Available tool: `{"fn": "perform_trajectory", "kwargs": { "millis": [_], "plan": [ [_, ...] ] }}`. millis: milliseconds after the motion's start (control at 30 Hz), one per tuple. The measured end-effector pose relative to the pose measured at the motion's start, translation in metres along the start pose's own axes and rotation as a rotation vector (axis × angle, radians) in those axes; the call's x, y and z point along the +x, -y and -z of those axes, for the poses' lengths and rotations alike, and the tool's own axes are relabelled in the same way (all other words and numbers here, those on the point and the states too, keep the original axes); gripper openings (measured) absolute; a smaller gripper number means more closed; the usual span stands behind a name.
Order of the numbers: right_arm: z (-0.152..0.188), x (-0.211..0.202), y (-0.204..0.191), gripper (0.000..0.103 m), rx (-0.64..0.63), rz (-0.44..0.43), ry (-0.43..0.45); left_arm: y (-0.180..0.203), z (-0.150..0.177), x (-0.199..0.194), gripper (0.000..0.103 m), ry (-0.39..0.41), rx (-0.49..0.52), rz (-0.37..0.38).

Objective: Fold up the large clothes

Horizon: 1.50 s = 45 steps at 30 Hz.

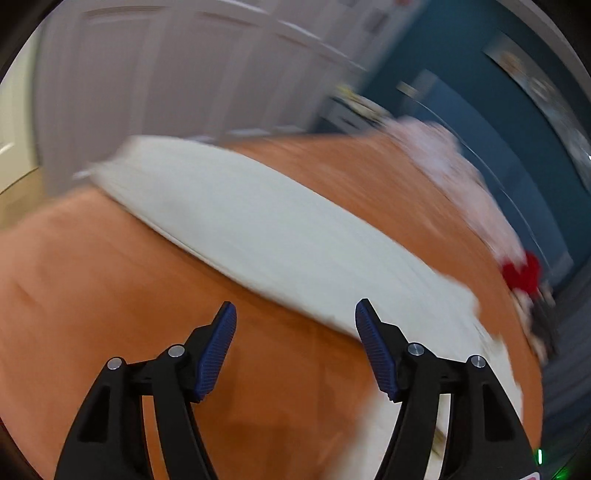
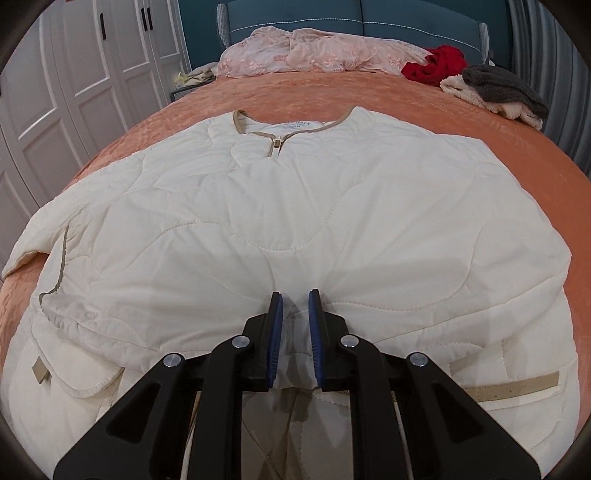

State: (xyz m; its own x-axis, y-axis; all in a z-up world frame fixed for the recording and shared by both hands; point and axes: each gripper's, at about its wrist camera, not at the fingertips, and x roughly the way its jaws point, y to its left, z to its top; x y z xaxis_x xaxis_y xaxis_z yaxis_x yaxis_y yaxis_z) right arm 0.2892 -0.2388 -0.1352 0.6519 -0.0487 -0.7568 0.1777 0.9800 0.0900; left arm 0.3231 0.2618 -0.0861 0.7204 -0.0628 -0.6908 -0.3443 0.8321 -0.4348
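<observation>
A cream quilted jacket (image 2: 295, 206) with tan trim lies spread front-up on the orange bedspread (image 2: 443, 96), collar toward the headboard. My right gripper (image 2: 295, 295) is shut on the jacket's bottom hem at the middle, with the fabric bunched between its blue pads. In the blurred left wrist view the jacket (image 1: 258, 221) shows as a pale band across the bed (image 1: 92, 295). My left gripper (image 1: 295, 306) is open and empty, over bare bedspread just short of the jacket's edge.
A pink lace garment (image 2: 314, 51), a red cloth (image 2: 436, 66) and a grey and cream fleece pile (image 2: 498, 88) lie near the teal headboard (image 2: 369, 18). White wardrobe doors (image 2: 74, 74) stand to the left.
</observation>
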Motion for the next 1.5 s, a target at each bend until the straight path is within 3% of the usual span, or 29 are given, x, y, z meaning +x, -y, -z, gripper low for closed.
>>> {"fn": "perform_trajectory", "kwargs": {
  "millis": [133,233,300,367,433,533,633,733,833,900,967,1067,1167,1267,1300,1400,1500],
  "plan": [
    [0.0,0.0,-0.002,0.013,-0.004,0.007,0.001,-0.078,-0.055,0.021,0.064,0.026,-0.183,-0.089],
    [0.0,0.0,-0.004,0.013,-0.013,0.019,0.004,-0.113,-0.076,0.042,0.064,-0.008,-0.317,-0.074],
    [0.0,0.0,-0.006,0.013,-0.017,0.026,0.006,-0.122,-0.081,0.055,0.06,-0.036,-0.375,-0.052],
    [0.0,0.0,-0.007,0.014,-0.02,0.031,0.006,-0.122,-0.085,0.059,0.046,-0.033,-0.395,-0.047],
    [0.0,0.001,-0.008,0.014,-0.021,0.034,0.007,-0.108,-0.09,0.058,0.008,-0.026,-0.354,-0.052],
    [0.0,0.001,-0.008,0.014,-0.021,0.034,0.009,-0.077,-0.105,0.04,0.004,0.019,-0.234,-0.041],
    [0.0,0.0,-0.007,0.014,-0.015,0.029,0.016,-0.014,-0.116,0.003,0.004,0.106,-0.056,0.006],
    [-0.001,-0.003,-0.003,0.018,0.009,0.011,0.027,0.069,-0.11,-0.042,0.003,0.186,0.138,0.099],
    [0.0,-0.02,0.004,0.036,0.058,0.019,0.067,0.166,-0.081,-0.084,0.003,0.21,0.316,0.25],
    [0.004,-0.036,0.011,0.038,0.098,0.009,0.1,0.214,-0.054,-0.1,0.003,0.2,0.402,0.326],
    [0.01,-0.051,0.02,0.039,0.127,-0.004,0.115,0.266,-0.015,-0.108,0.003,0.142,0.485,0.426],
    [0.018,-0.069,0.037,0.043,0.155,-0.015,0.125,0.32,0.046,-0.099,0.004,0.04,0.569,0.5],
    [0.025,-0.082,0.058,0.043,0.184,-0.01,0.123,0.347,0.108,-0.076,0.012,-0.054,0.624,0.522],
    [0.031,-0.09,0.078,0.046,0.199,0.005,0.119,0.353,0.16,-0.044,0.03,-0.193,0.638,0.506],
    [0.032,-0.092,0.083,0.05,0.204,0.005,0.12,0.351,0.166,-0.033,0.039,-0.226,0.632,0.499],
    [0.026,-0.097,0.103,0.057,0.244,-0.01,0.136,0.335,0.179,-0.013,0.039,-0.294,0.603,0.47],
    [0.013,-0.097,0.113,0.061,0.284,-0.033,0.158,0.303,0.156,-0.005,0.039,-0.299,0.537,0.428]
  ]
}}
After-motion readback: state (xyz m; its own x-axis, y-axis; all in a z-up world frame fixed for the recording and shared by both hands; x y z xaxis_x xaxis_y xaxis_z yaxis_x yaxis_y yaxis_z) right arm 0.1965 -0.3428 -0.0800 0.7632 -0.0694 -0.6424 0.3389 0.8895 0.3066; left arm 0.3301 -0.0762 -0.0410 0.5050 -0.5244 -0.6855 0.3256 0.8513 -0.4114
